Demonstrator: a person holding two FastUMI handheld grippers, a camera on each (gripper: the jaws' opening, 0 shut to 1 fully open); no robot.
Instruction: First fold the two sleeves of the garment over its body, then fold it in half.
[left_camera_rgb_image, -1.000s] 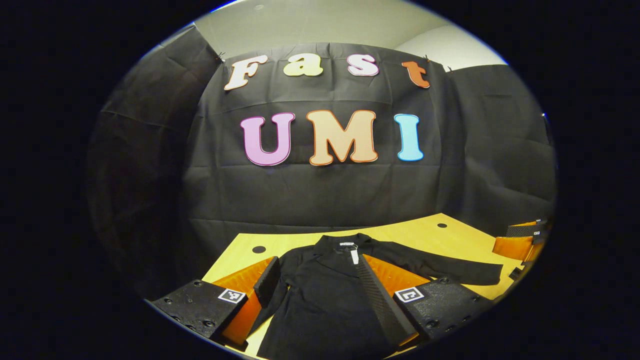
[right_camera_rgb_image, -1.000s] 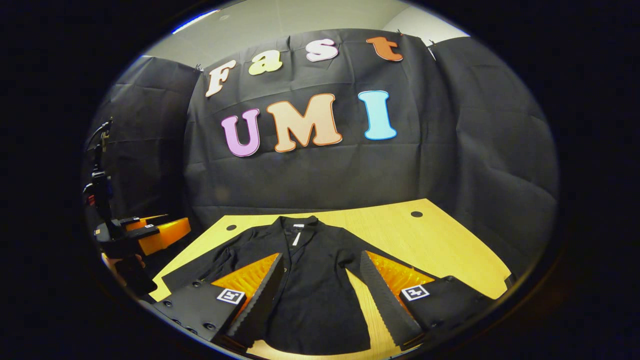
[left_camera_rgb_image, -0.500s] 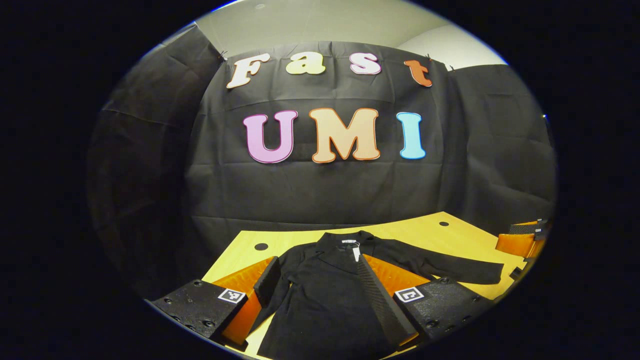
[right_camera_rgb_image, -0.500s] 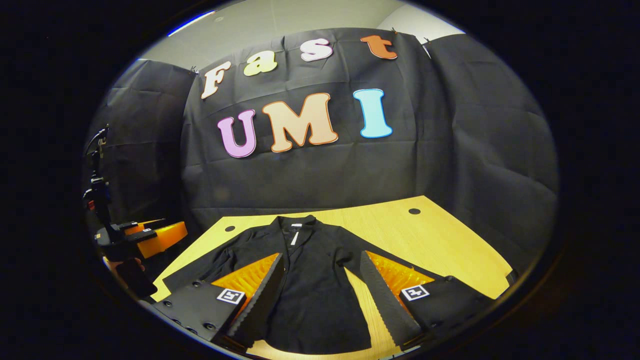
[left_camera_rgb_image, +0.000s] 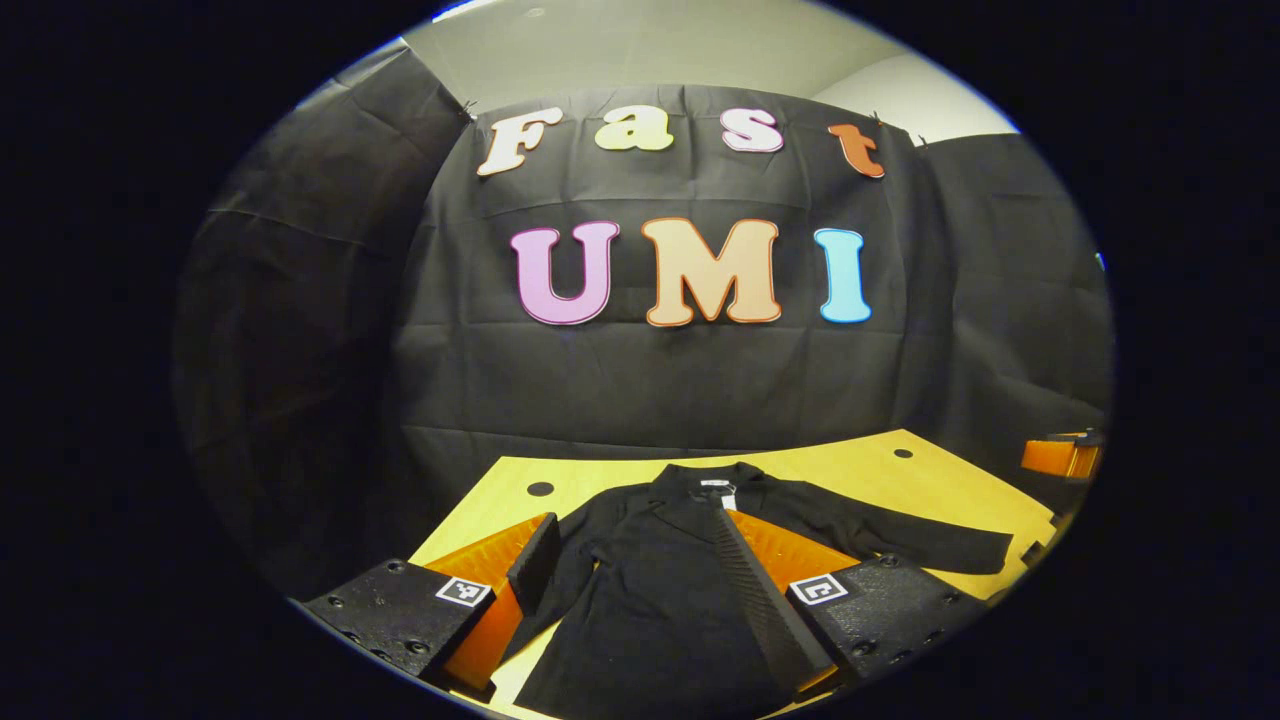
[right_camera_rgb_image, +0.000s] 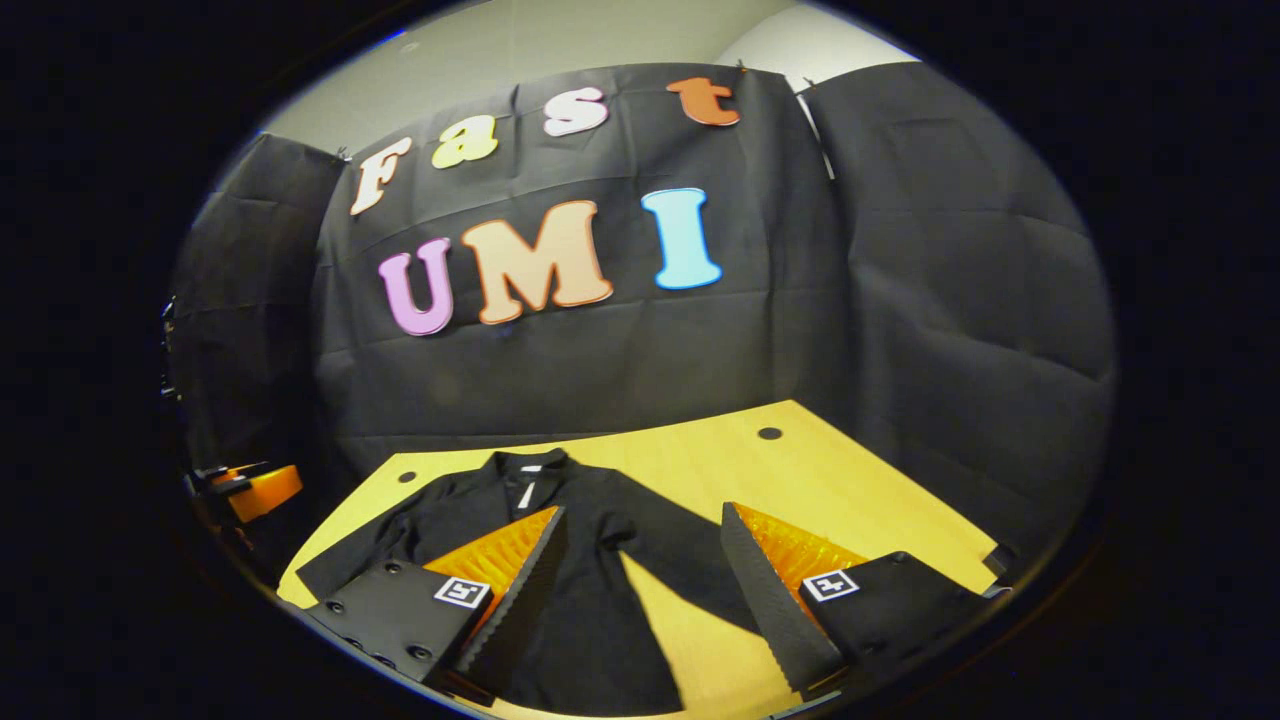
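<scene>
Above the near edge of the tabletop (left_camera_rgb_image: 850, 470), the left hand-held gripper (left_camera_rgb_image: 640, 580) hovered with its fingers spread wide and nothing between them. The right hand-held gripper (right_camera_rgb_image: 640, 580) hung likewise, released and empty. Ahead of and below both lay the black jacket (left_camera_rgb_image: 660, 590), flat on the wood, collar (left_camera_rgb_image: 705, 480) toward the back wall and hem toward the person, so its long axis ran straight away from the two tools. Neither sleeve had been folded yet. One sleeve (left_camera_rgb_image: 900, 545) stretched out across the tabletop on the right-hand side, its cuff well clear of the body; the right tool looked the nearer to it. The other sleeve (right_camera_rgb_image: 370, 550) angled off to the left, closer to the left tool, whose tip showed far off in the right gripper view. I judged each side would take its own sleeve, reaching forward and down to the cuff.
</scene>
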